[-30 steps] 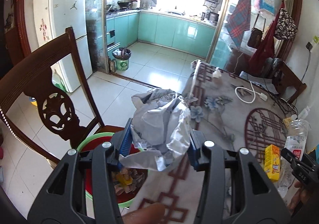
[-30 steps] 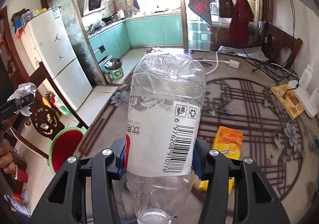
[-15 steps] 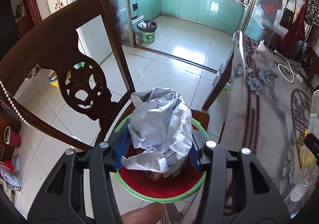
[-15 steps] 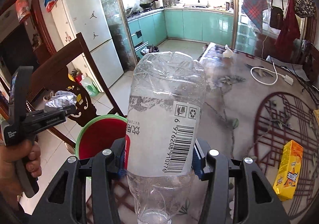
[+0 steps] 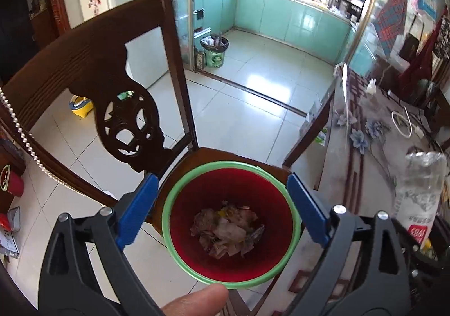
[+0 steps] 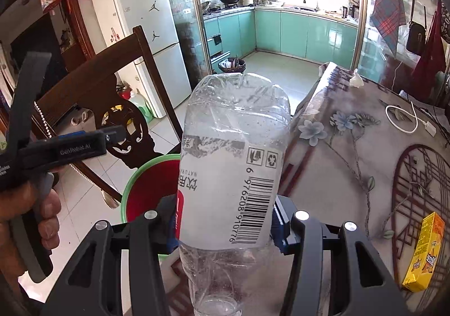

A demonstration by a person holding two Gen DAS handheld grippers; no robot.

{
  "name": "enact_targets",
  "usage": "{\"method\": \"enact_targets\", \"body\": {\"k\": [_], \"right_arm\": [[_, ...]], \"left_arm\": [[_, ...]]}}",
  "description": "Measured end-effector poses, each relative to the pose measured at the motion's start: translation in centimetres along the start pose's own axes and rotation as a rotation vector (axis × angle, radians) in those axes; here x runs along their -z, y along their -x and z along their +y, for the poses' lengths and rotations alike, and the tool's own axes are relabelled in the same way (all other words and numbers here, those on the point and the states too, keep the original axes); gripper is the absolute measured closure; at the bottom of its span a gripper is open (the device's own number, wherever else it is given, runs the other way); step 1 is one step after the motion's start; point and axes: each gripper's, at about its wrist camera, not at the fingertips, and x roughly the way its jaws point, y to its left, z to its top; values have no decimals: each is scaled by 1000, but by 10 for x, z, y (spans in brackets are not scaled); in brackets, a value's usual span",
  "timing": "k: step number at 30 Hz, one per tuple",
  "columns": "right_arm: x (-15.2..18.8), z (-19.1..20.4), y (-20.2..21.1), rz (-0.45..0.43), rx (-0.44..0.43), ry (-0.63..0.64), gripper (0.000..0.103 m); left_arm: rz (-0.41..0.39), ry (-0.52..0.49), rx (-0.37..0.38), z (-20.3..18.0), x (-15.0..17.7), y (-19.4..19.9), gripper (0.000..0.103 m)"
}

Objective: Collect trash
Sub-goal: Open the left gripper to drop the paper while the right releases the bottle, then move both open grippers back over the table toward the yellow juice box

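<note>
clear bottle (image 6: 233,164) clamped, red bin (image 6: 149,183) behind

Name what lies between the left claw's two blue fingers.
Nothing is held: in the left wrist view the open left claw frames only the red bin below.

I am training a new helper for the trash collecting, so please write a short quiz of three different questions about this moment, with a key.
1. True or false: the left claw is empty and open over the red bin.
2. What does the right claw grip?
A. a yellow box
B. a clear plastic bottle
C. a white cable
3. Fill in: the red bin stands on the seat of a wooden ____.

Key:
1. True; its jaws have just been opening, nothing is between them, and crumpled trash lies in the bin.
2. B, the bottle; the yellow box lies on the table.
3. chair.
</note>
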Motion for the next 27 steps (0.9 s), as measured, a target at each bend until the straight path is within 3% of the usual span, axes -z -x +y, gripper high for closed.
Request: {"method": "enact_targets", "body": {"k": [7, 11, 16, 27], "right_arm": [[-15, 45, -20, -6, -58, 56, 54], [-21, 70, -36, -1, -86, 82, 54], [-25, 100, -59, 11, -102, 122, 54], [-25, 124, -105, 59, -72, 187, 50]], "left_arm": [[-131, 192, -27, 56, -24, 50, 5], [-168, 204, -64, 71, -28, 64, 5], [-165, 224, -45, 84, -31, 67, 5], [-197, 305, -56, 114, -34, 79, 5]]}}
